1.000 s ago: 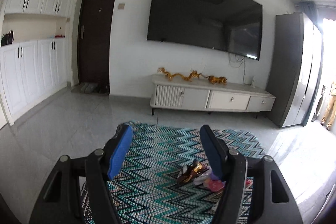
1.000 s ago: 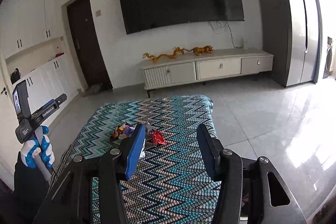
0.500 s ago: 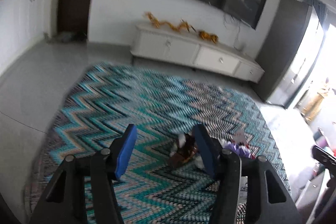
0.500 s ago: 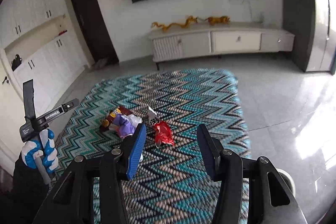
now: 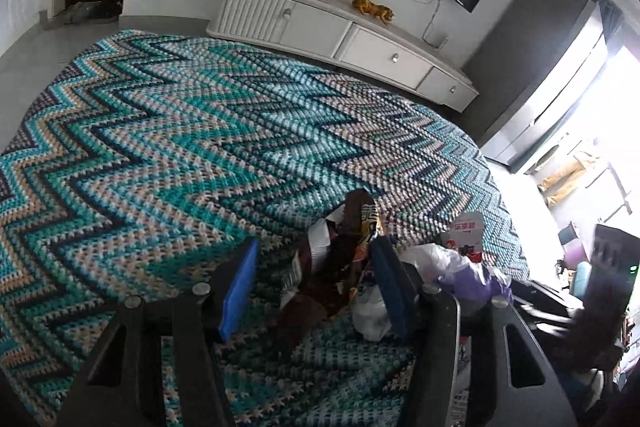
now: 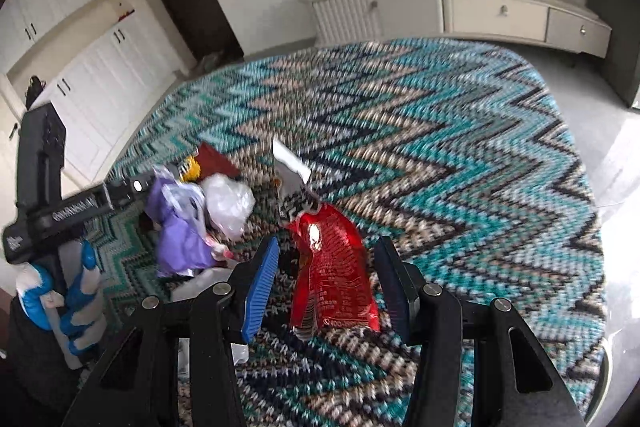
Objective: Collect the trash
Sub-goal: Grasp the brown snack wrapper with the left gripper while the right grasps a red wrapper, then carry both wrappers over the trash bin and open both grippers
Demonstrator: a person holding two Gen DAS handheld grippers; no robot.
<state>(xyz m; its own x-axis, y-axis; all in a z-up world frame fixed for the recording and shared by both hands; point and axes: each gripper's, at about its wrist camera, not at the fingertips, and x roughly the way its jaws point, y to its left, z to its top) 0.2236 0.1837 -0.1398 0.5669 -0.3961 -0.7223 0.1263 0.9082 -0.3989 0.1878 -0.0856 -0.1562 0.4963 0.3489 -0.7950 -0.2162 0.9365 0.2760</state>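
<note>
The right gripper (image 6: 326, 279) is hovering with jaws apart around a red wrapper (image 6: 334, 275). The left gripper (image 5: 316, 285), also spread, is framing a brown wrapper (image 5: 340, 259).

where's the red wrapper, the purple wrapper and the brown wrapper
red wrapper (image 6: 334, 279), right wrist view, middle of its printed face
purple wrapper (image 6: 180, 227), right wrist view, crumpled middle
brown wrapper (image 5: 340, 259), left wrist view, dark middle

Left gripper (image 5: 314, 259) with jaws apart, straddling a brown snack wrapper (image 5: 340, 263) on zigzag rug (image 5: 160, 147); white plastic bag (image 5: 432, 259) just beside.
</note>
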